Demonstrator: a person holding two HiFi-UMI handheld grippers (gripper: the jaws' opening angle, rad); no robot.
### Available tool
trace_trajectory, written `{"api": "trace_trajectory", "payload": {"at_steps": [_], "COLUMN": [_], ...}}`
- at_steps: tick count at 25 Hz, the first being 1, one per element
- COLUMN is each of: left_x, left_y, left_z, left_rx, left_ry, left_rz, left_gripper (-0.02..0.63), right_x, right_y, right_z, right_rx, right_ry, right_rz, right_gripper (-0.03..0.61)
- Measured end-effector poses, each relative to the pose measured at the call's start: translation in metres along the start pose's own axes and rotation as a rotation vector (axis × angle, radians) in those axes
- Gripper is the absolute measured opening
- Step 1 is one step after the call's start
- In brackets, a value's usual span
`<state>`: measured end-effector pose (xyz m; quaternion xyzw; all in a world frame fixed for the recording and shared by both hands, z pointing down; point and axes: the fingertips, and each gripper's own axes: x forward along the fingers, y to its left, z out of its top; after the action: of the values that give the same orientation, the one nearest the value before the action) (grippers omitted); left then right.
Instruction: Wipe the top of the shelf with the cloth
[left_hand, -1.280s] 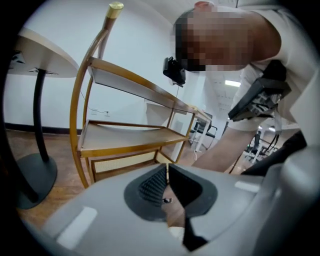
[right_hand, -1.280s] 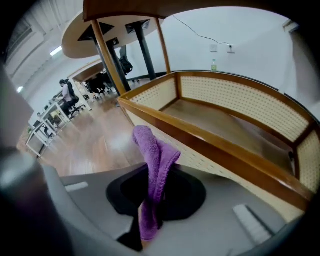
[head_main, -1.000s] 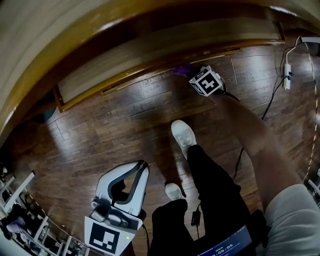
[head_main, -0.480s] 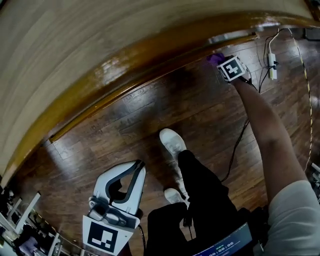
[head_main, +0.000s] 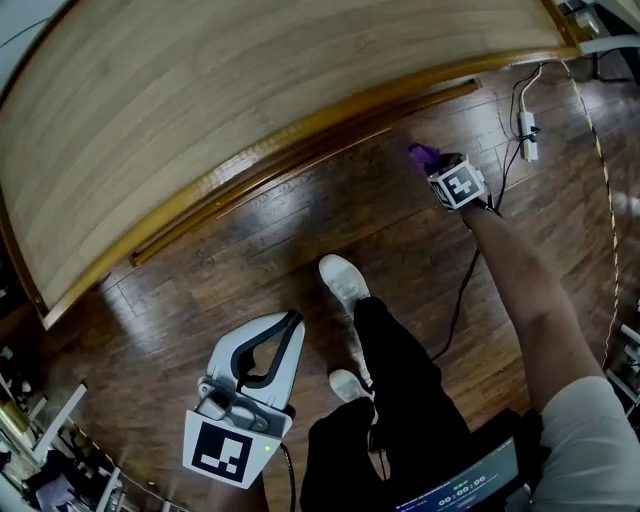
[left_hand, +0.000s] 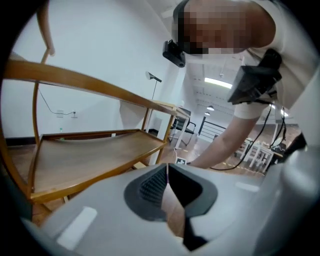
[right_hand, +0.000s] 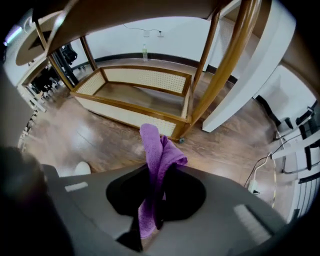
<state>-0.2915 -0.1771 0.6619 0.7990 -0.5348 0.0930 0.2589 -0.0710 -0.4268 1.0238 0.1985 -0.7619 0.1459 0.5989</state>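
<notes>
**Cloth** (right_hand: 159, 150): purple and folded, pinched between the closed jaws of the right tool (right_hand: 154, 200), with a loose tuft standing above them. It is in front of the shelf (head_main: 250, 110), near the shelf's right end. It hangs over the floor (head_main: 300, 220), below the shelf's top board and not touching it.

**Left tool** (left_hand: 168, 175): jaws pressed together on nothing. It is held low, well apart from the shelf's front edge.

**Step in hand (judged):** bringing the cloth up to the top board; no wiping contact yet.
- Raise the tool clear of the front rim.
- Tip it so the free tuft lies flat on the wood and the cloth, not the jaw tips, bears on the board.
- Sweep lengthwise in overlapping passes from one end of the shelf to the other.

**Edges:** a darker rim runs along the shelf's front edge and is likely to catch the cloth if approached from below.

**Open room:** the top board looks bare. A power strip (head_main: 527, 135) with its cable lies on the floor past the shelf's right end. The person's shoe (head_main: 345, 280) stands in front of the shelf.
</notes>
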Motion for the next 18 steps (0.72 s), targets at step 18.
{"api": "trace_trajectory", "payload": {"at_steps": [18], "left_x": [-0.243], "left_y": [-0.181], "left_z": [0.059], "left_rx": [0.085], "left_ry": [-0.131], "left_rz": [0.063], "left_gripper": [0.023], "right_x": [-0.381], "right_y": [0.229], "right_z": [-0.097], "right_rx": [0.25], "right_ry": [-0.452], "right_rz": [0.232], "right_gripper": [0.051]}}
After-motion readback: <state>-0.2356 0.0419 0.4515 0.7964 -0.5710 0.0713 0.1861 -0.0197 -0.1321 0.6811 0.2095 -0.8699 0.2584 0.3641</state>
